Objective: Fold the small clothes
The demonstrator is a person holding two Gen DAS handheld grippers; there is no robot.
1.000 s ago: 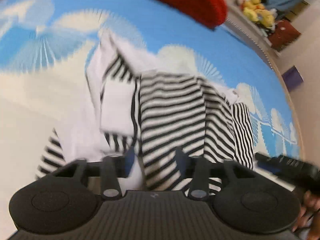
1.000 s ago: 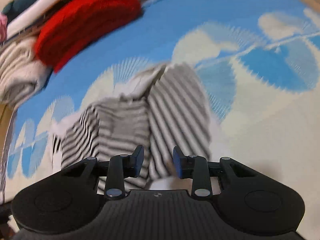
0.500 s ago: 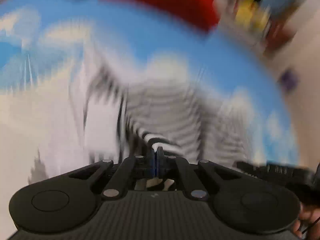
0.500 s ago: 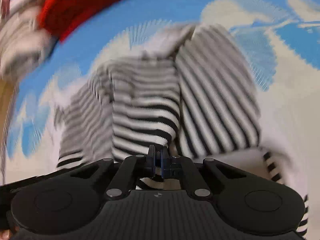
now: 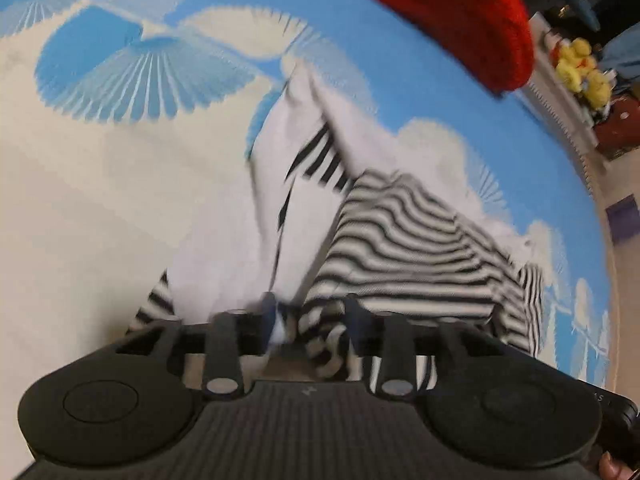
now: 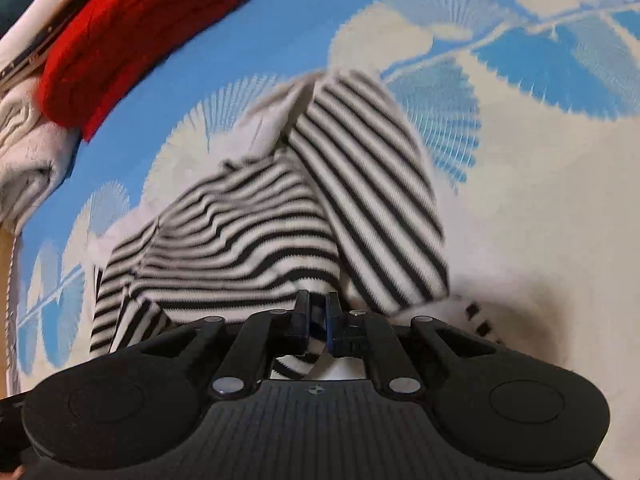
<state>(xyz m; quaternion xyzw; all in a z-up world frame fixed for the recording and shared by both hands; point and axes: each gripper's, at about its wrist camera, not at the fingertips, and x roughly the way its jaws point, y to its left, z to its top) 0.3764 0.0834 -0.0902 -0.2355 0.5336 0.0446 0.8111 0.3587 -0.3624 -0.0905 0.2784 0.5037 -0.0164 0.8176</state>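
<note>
A black-and-white striped garment [image 5: 408, 240] lies partly folded on a blue and cream patterned cloth [image 5: 120, 200]; its white inner side shows on the left. My left gripper [image 5: 312, 316] is at the garment's near edge. Its jaws are opening, with a loose bunch of striped fabric between the spread fingers. In the right wrist view the same garment [image 6: 248, 232] has one striped panel folded over on the right. My right gripper [image 6: 317, 308] is at the near hem. Its jaws are opening too, but a fold of cloth still fills the narrow gap.
A folded red knit [image 5: 440, 4] [image 6: 132, 28] lies at the far edge, with a folded white knit [image 6: 20, 152] beside it. Yellow plush toys [image 5: 580, 68] sit beyond the edge. Bare patterned cloth [image 6: 540, 220] stretches to the right of the garment.
Both grippers went from open to shut on the garment's near edge. Since then the left fingers have spread wide again and the right ones have parted slightly. The left view has shifted sideways.
</note>
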